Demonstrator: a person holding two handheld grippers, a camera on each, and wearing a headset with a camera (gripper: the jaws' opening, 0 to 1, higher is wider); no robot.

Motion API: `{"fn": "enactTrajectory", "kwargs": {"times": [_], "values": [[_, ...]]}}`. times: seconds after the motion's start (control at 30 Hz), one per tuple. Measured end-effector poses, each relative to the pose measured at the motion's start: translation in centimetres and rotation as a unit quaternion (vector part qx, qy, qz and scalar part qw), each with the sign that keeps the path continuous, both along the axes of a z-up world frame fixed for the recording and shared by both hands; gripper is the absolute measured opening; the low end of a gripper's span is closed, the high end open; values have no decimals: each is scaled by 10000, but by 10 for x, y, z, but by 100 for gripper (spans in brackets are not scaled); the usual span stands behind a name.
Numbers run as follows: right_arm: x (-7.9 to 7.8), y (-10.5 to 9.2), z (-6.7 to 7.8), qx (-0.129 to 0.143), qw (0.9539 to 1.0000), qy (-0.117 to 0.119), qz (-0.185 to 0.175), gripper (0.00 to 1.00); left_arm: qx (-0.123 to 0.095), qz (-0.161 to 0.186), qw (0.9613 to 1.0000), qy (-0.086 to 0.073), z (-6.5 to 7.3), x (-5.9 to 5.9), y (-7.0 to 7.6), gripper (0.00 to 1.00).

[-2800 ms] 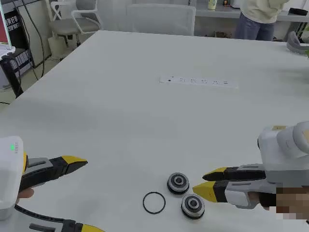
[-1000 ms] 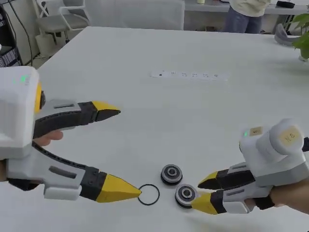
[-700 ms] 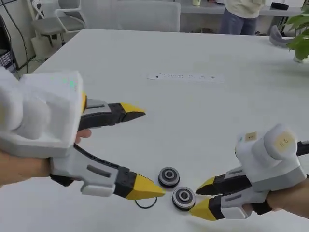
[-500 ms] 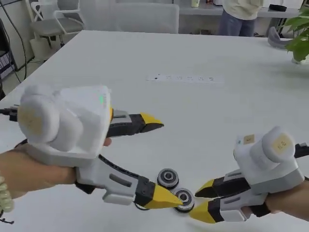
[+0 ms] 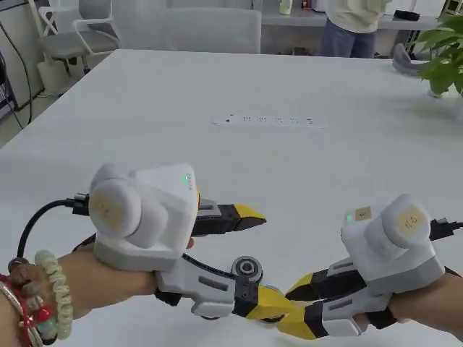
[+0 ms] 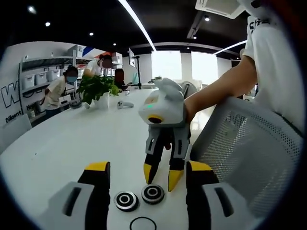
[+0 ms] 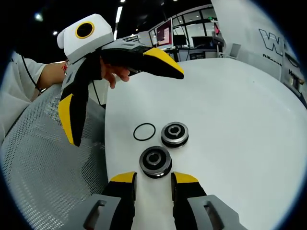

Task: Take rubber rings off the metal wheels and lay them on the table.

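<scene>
White table (image 5: 145, 108). One metal wheel (image 7: 155, 161) right in front of right gripper (image 7: 154, 179) jaws. Just past it, second wheel (image 7: 174, 134). Loose black rubber ring (image 7: 144, 132) flat beside that one. White power strip (image 5: 269, 121) far ahead of jaws. Green plant (image 5: 443, 58) far off too.

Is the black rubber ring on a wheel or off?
Off. The rubber ring lies flat on the table, beside the far metal wheel and the near metal wheel, around neither.

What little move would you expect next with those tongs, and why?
Probably ease the right tongs forward around the nearer wheel and close. It sits just ahead of their open jaws, and one ring already lies loose on the table.
</scene>
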State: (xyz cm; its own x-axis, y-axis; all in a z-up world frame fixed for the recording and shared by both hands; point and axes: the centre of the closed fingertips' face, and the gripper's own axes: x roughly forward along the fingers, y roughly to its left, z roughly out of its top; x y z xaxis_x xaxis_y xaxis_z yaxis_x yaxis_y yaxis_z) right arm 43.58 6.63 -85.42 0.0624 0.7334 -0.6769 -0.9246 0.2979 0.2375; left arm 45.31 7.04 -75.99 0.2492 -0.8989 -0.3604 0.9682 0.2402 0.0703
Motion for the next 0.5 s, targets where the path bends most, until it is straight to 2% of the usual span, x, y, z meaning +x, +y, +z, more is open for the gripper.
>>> {"fn": "enactTrajectory", "kwargs": {"times": [0.07, 0.13, 0.17, 0.3, 0.33, 0.37, 0.43, 0.5], "values": [[1, 0, 0, 6, 10000, 0, -19, 26, -22, 61, 10000, 16, -2, 3, 0, 56], [1, 1, 0, 24, 10000, 0, -31, 26, 82, 90, 9999, 54, -9, 6, 0, 49], [2, 0, 0, 24, 10000, -11, -33, 26, 176, 73, 9998, 26, -13, 6, 0, 45], [2, 0, -1, 11, 10000, -30, -43, 26, 331, 31, 9994, -133, -21, 5, -2, 39], [2, 0, -1, 18, 10000, -25, -57, 26, 326, 60, 9994, -135, -23, 6, -2, 33], [3, 0, -1, 25, 10000, -21, -61, 26, 270, 128, 9995, -94, -24, 7, -2, 29], [3, 0, -1, 30, 10000, -19, -67, 25, 166, 173, 9997, 109, -29, 4, -3, 22], [3, 0, -1, 25, 10000, -19, -71, 25, 187, 181, 9995, 178, -35, 2, -2, 20]]}}
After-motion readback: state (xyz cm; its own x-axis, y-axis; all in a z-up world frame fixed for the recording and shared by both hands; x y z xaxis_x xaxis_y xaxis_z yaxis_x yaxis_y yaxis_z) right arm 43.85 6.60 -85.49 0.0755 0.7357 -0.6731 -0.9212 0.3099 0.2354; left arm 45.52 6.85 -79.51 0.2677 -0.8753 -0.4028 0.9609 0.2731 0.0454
